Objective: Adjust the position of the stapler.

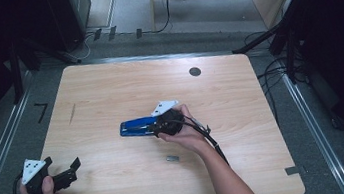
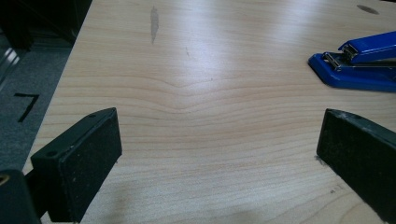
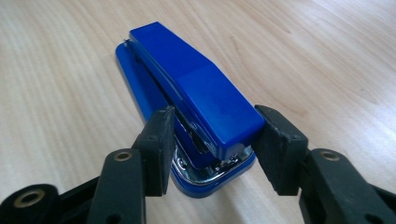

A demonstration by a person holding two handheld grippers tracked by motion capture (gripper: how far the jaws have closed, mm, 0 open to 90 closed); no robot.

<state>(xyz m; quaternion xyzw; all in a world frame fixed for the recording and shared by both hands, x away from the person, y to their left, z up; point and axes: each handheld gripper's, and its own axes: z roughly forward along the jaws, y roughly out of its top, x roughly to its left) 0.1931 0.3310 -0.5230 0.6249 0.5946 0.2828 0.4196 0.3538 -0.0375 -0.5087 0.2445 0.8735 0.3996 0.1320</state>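
Observation:
A blue stapler (image 1: 136,127) lies flat near the middle of the wooden table (image 1: 108,85). My right gripper (image 1: 158,124) is at its rear end. In the right gripper view the two black pads (image 3: 161,144) press on either side of the stapler (image 3: 196,88), so the right gripper (image 3: 215,137) is shut on it. My left gripper (image 1: 71,170) is held at the table's front left edge. It stands open (image 2: 219,140) over bare wood, with the stapler (image 2: 359,65) far off to its upper right.
A small grey metal strip (image 1: 172,158) lies on the table in front of the right hand. There is a dark round hole (image 1: 195,72) near the far edge and a dark streak (image 1: 72,113) at the left. Cables and dark stands surround the table.

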